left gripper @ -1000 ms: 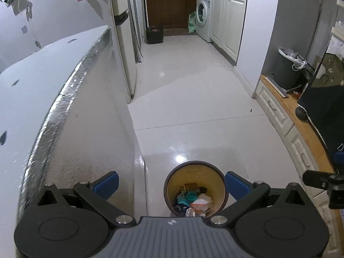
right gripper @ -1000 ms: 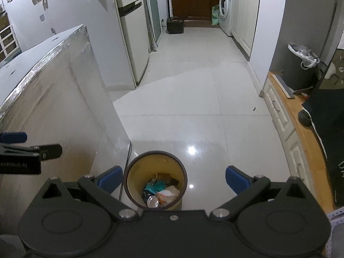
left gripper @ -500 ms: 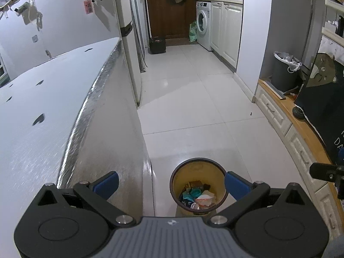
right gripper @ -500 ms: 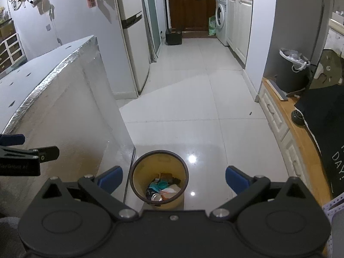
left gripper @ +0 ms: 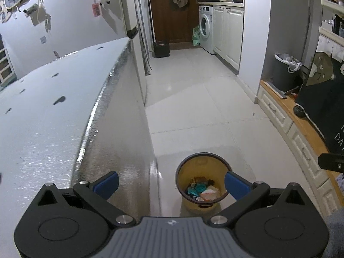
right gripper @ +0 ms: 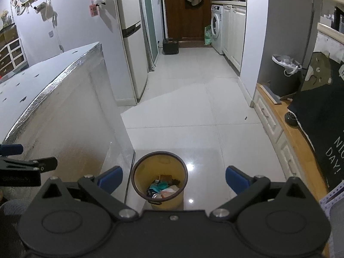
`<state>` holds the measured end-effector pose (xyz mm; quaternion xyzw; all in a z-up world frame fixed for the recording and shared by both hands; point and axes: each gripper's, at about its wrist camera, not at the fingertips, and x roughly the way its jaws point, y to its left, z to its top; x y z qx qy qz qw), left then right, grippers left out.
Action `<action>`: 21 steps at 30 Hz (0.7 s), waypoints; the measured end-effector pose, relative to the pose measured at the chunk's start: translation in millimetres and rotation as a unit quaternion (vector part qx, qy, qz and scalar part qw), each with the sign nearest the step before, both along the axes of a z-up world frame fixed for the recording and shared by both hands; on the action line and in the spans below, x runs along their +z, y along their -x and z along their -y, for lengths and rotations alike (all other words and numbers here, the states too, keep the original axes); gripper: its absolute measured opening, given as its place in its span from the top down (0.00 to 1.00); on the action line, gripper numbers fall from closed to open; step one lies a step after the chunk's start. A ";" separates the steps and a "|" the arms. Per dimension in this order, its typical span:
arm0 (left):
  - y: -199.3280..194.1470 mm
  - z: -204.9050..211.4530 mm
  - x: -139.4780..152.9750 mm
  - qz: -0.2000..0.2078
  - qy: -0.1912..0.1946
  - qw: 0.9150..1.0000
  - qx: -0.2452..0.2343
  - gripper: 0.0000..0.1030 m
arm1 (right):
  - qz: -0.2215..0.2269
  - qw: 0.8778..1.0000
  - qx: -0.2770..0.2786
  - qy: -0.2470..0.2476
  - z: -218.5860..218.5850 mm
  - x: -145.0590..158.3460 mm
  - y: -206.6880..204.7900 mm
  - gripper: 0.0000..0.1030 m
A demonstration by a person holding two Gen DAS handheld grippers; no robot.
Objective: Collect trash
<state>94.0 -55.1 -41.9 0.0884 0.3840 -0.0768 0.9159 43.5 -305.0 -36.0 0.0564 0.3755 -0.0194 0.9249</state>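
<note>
On the pale tiled floor (right gripper: 193, 116), just beside the foil-edged table (left gripper: 64, 111), a yellow bin (right gripper: 159, 179) is sitting with trash (right gripper: 162, 190) heaped inside. Both the left gripper (left gripper: 171, 182) and the right gripper (right gripper: 174, 178) are hovering above it, blue fingertips (left gripper: 106, 181) spread wide apart, gripping nothing.

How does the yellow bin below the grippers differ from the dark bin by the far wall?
The yellow bin stands on the floor beside the table, unlined, with mixed trash showing inside. The dark bin is grey, sits farther back on the wooden ledge at the right, and has a white bag liner knotted over its rim. Both are upright, round and open-topped.
</note>
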 end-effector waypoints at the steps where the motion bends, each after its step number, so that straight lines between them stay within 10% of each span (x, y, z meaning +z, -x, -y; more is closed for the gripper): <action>1: 2.1 -1.2 -0.2 0.003 -0.004 1.000 0.001 0.00 | -0.001 1.000 -0.002 -0.001 -0.8 -1.3 0.7 0.00; 21: 38.7 -19.9 -3.7 0.056 0.025 0.998 0.003 0.00 | 0.040 0.997 -0.014 0.060 -27.5 1.0 30.1 0.00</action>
